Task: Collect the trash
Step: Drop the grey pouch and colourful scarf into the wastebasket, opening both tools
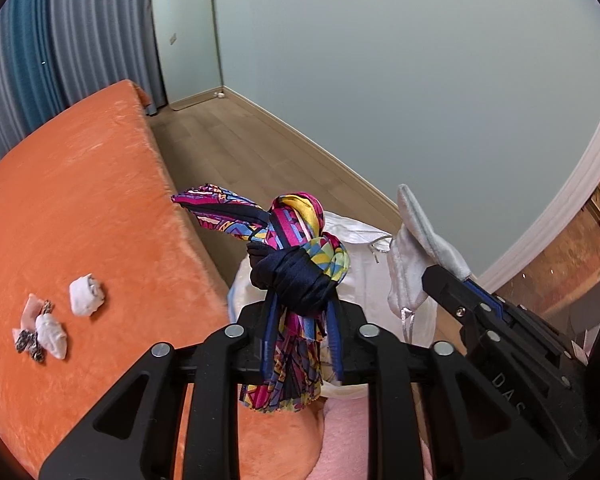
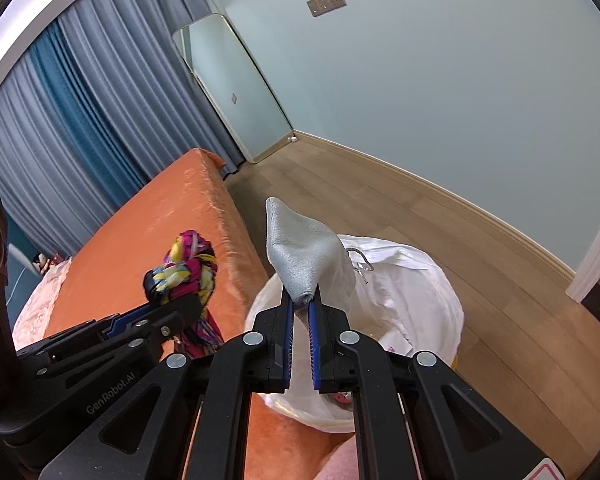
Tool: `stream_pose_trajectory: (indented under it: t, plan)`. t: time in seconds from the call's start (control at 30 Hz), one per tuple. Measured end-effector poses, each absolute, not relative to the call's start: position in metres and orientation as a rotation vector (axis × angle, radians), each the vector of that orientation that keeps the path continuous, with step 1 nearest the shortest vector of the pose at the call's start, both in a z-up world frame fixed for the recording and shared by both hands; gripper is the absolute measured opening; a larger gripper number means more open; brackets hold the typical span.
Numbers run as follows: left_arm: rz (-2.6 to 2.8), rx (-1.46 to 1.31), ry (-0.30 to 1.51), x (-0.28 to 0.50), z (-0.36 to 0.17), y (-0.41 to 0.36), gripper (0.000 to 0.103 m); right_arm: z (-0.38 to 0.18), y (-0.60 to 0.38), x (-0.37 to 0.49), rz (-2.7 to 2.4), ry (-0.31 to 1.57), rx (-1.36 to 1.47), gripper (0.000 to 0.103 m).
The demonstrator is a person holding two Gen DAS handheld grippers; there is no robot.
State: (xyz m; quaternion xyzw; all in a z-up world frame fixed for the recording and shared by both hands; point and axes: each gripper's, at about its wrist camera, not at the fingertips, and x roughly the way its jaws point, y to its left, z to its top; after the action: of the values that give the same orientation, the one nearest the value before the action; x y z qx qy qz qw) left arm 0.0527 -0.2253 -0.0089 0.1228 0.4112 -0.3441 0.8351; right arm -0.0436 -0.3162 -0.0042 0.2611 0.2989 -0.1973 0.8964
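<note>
A knotted multicoloured scarf [image 1: 296, 256] is clamped between the jaws of the left gripper [image 1: 300, 308], its knot standing above the fingertips and its loose end hanging down between the fingers. In the right wrist view the same scarf [image 2: 188, 276] is seen beside the edge of the orange bed cover [image 2: 148, 240]. A folded pale grey cloth [image 2: 304, 256] is pinched at its lower corner by the right gripper [image 2: 302, 300], whose blue-padded jaws are drawn nearly together on it; the cloth stands upright above the fingertips. Both held items are positioned over or just beside a white bin liner [image 2: 412, 292] fitted in a bin on the wooden floor [image 2: 440, 216] next to the bed. In the left wrist view, the grey cloth [image 1: 420, 240] and right gripper [image 1: 460, 288] are seen to the right of the scarf. Several crumpled white tissues [image 1: 85, 294] and small patterned scraps [image 1: 32, 340] are left lying on the orange cover, well apart from the bin.
</note>
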Motion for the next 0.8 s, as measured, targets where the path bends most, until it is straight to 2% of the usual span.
stream_pose_trajectory:
  t: [0.17,0.23,0.3,0.37,0.8]
  plan:
    - [-0.732,0.254,0.874,0.053,-0.009,-0.233,0.028,-0.006,-0.317,-0.042,-0.428,0.621,0.553,0.014]
    - [-0.717,0.250,0.868,0.054,-0.008,-0.232,0.040,-0.007,-0.319,-0.044,-0.444,0.619,0.563,0.017]
    - [-0.697,0.243,0.862,0.054,-0.007,-0.230,0.052,-0.009,-0.325,-0.046,-0.458,0.620,0.576,0.030]
    - [-0.685,0.234,0.852,0.055,-0.004,-0.226,0.053,-0.006,-0.323,-0.048,-0.464,0.612,0.581,0.034]
    - [-0.612,0.194,0.851,0.065,0.000,-0.192,0.054,0.001,-0.305,-0.034,-0.419,0.626,0.514,0.034]
